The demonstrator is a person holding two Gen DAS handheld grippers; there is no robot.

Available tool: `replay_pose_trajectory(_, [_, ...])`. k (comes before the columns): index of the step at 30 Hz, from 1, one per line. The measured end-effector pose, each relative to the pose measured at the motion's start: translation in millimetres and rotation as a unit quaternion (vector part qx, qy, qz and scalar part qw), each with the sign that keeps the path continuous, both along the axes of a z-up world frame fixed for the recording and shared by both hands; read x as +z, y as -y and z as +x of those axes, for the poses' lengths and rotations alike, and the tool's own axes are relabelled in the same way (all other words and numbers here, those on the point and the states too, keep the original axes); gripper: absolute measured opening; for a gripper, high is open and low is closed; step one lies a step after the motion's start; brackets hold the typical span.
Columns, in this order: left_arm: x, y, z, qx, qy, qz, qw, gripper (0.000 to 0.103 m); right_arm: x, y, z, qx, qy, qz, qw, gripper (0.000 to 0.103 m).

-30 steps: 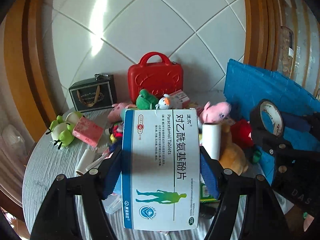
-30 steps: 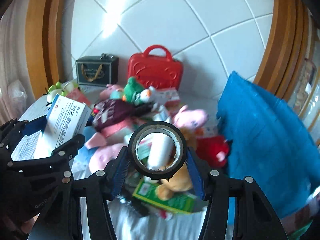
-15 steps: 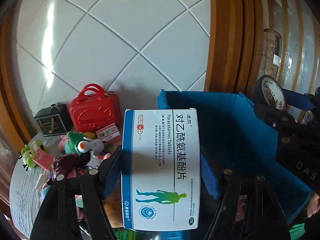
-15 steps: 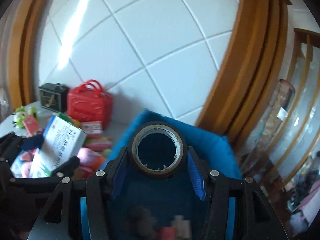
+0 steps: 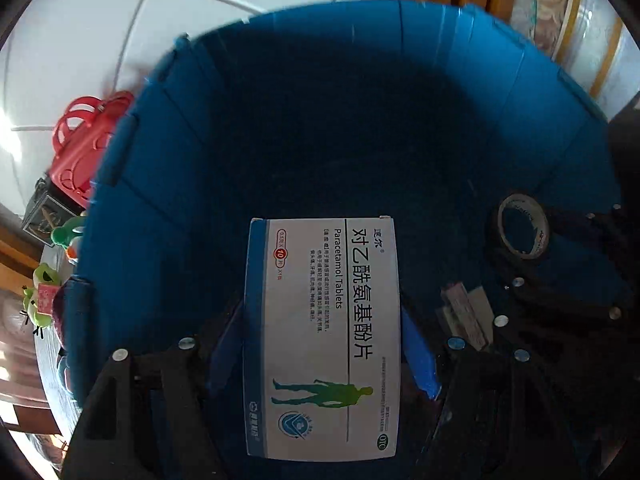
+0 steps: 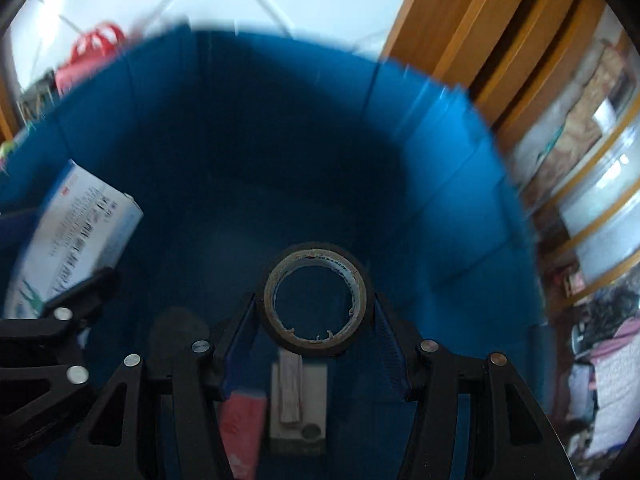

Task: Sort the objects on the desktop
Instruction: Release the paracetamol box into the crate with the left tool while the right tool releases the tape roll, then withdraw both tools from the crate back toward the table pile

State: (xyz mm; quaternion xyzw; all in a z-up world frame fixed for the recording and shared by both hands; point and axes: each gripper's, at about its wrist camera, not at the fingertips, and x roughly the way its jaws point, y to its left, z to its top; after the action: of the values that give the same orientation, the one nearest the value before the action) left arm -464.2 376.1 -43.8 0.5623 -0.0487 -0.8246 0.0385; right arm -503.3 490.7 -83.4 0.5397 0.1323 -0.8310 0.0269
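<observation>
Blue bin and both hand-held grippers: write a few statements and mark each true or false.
1. The left hand-held gripper grips a Paracetamol box. True.
2. The right hand-held gripper is empty. False: it grips a roll of dark tape.
3. Both held items hang inside the blue bin. True.
4. The bin holds nothing else. False: a pink pack and a pale box lie at its bottom.
5. The red case sits inside the bin. False: it stands outside.
</observation>
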Motion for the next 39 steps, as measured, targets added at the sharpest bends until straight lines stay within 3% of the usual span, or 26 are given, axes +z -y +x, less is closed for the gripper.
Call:
replay_pose_trajectory(4, [-55, -4, -6, 0.002, 0.107, 0.020, 0.9941, 0.071, -76, -7, -7, -0.011, 0.136, -0.010, 0.991, 0.056])
replay_pose_trajectory(8, [-84, -6, -3, 0.010, 0.167, 0.024, 0.9856, 0.071, -119, -6, 2, -0.012, 0.216, 0.019, 0.976, 0.056])
replay_pose_trajectory(15, [-91, 3, 1, 0.030, 0.175, 0.025, 0.9839, 0.072, -130, -6, 10, -0.014, 0.234, 0.044, 0.971, 0.056])
replay_pose_trajectory(19, [-87, 8, -6, 0.028, 0.170, 0.020, 0.9848, 0.074, -126, -6, 11, -0.019, 0.228, 0.039, 0.973, 0.061])
replay_pose_trajectory(22, [-82, 10, -5, 0.028, 0.159, 0.017, 0.9867, 0.074, -123, -6, 11, -0.026, 0.225, 0.038, 0.973, 0.087])
replay_pose_trajectory(26, [-68, 8, -4, 0.021, 0.129, 0.018, 0.9913, 0.074, -106, -6, 4, -0.023, 0.200, 0.034, 0.979, 0.095])
replay_pose_trajectory(32, [-17, 9, 8, 0.010, 0.032, 0.022, 0.9992, 0.074, -40, 0, -3, -0.011, 0.107, 0.013, 0.994, 0.099])
replay_pose_trajectory(39, [54, 19, 48, -0.004, -0.073, 0.051, 0.9960, 0.074, 43, -4, 10, 0.007, -0.004, 0.004, 1.000, 0.102])
